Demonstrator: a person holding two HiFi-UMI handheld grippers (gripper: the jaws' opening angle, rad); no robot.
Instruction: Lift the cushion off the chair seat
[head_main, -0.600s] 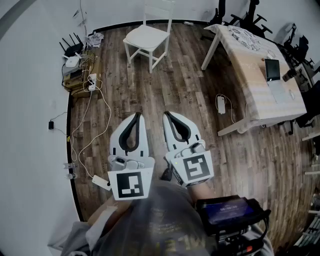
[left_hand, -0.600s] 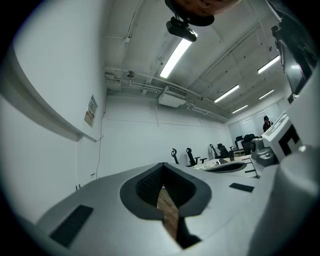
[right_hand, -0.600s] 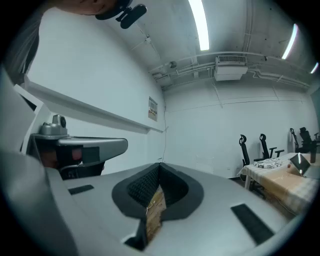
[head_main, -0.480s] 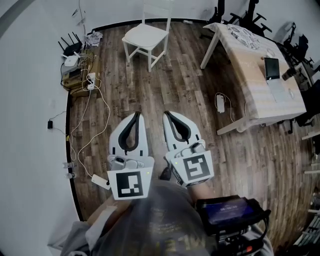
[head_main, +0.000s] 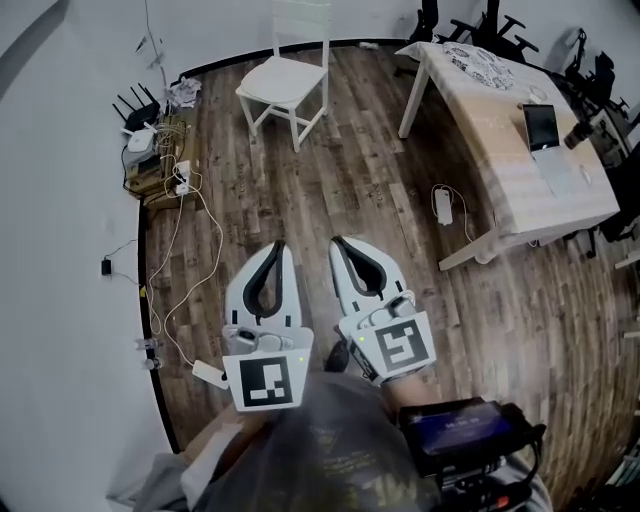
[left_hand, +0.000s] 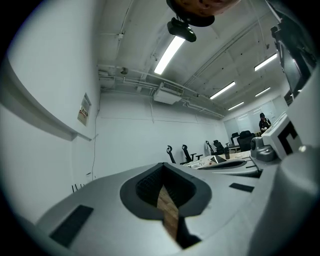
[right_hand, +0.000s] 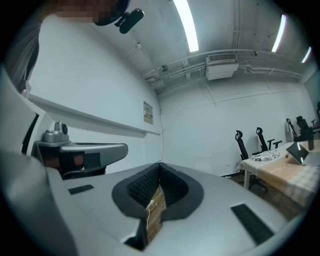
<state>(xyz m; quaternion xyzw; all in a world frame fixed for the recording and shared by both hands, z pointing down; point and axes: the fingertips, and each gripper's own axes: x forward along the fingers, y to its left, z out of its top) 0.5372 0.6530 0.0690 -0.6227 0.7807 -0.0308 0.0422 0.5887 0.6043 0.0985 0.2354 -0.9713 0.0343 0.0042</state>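
Nothing is done yet: the left gripper (head_main: 279, 247) and right gripper (head_main: 336, 242), both closed and empty, hang well short of the chair (head_main: 301, 22), its pale cushion (head_main: 278, 78) lying untouched.

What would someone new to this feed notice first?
The left gripper and right gripper fill the lower middle of the head view, side by side, both shut and empty. Beyond them a white chair stands near the far wall, well apart from both. A table runs along the right, and a tangle of cables lies by the left wall.
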